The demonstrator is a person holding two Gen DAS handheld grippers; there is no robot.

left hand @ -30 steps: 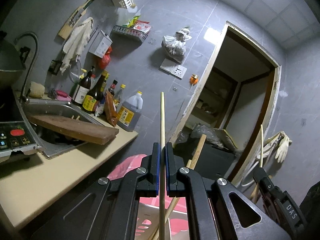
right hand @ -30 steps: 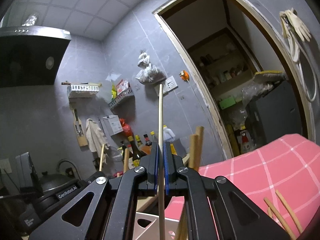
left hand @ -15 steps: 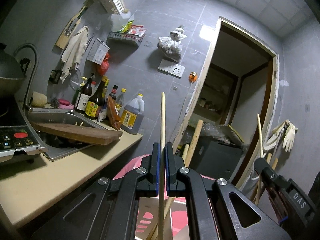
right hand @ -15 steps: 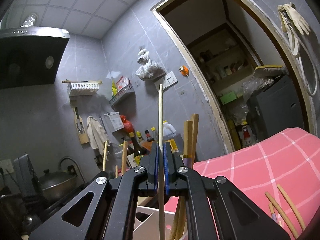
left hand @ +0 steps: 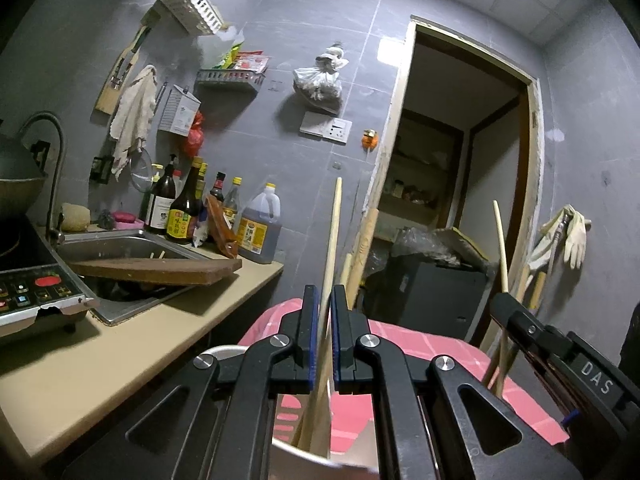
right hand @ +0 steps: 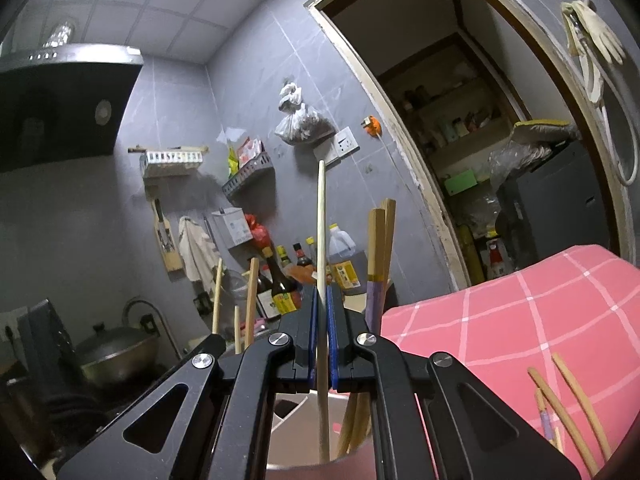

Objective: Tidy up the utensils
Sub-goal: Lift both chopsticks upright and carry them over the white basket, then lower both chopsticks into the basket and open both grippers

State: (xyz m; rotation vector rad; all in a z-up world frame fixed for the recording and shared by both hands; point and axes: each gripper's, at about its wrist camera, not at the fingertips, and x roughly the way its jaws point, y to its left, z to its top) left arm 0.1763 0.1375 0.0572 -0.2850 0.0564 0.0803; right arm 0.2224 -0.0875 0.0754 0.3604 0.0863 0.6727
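Observation:
My left gripper is shut on a pale wooden chopstick. The stick leans left between the blue pads, and its lower end reaches into the white holder below. My right gripper is shut on another chopstick that stands upright with its foot inside the same holder. Several thicker chopsticks stand in the holder just right of it. The right-hand stick also shows at the right of the left wrist view. Loose chopsticks lie on the pink checked cloth.
A beige counter runs along the left with a steel sink, a wooden board across it, sauce bottles and an induction cooker. A wok sits far left. An open doorway lies ahead.
My left gripper has sunk and rolled a little; its chopstick, upright before, now leans and reaches into the holder. The right gripper has kept almost still with its stick.

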